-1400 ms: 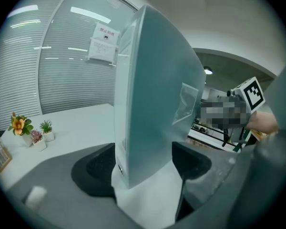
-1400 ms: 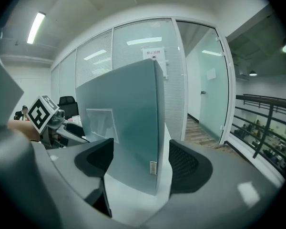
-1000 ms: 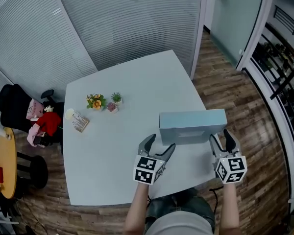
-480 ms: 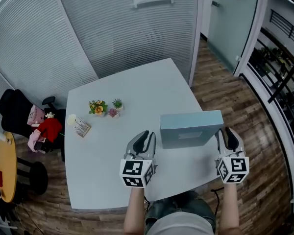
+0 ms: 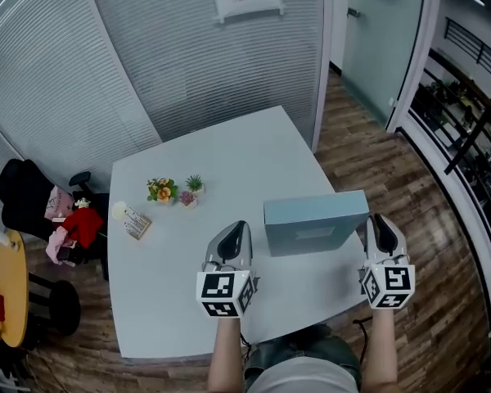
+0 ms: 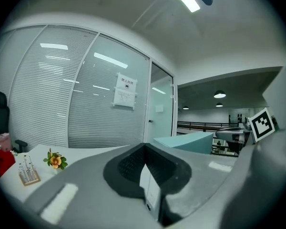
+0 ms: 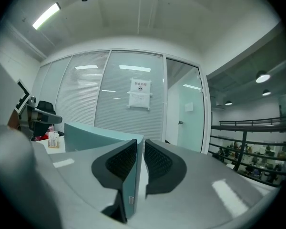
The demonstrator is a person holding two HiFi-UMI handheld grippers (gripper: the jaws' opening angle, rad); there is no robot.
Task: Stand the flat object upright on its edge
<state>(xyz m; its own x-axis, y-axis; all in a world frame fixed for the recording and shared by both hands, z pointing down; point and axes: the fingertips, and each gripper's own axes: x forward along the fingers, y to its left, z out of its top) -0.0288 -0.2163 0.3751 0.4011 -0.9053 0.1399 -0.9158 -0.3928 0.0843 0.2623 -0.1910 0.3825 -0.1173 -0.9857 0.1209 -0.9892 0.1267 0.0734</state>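
A flat teal box (image 5: 315, 219) appears to stand upright on its long edge on the white table (image 5: 229, 154), broad face toward me. My left gripper (image 5: 234, 229) hangs left of the box, apart from it, shut with nothing between its jaws. My right gripper (image 5: 379, 223) is just off the box's right end, shut and empty too. From the left gripper (image 6: 144, 146) view the box (image 6: 186, 141) rises to the right. From the right gripper (image 7: 139, 142) view the box (image 7: 93, 135) rises to the left.
Two small flower pots (image 5: 162, 190) and a card holder (image 5: 132, 216) sit at the table's left. A black chair (image 5: 20, 191) with red and pink things stands beyond the left edge, near an orange round table (image 5: 4, 281). Wood floor lies right.
Both grippers went from open to shut. The left gripper drew away leftward from the box. The box stays on its edge.
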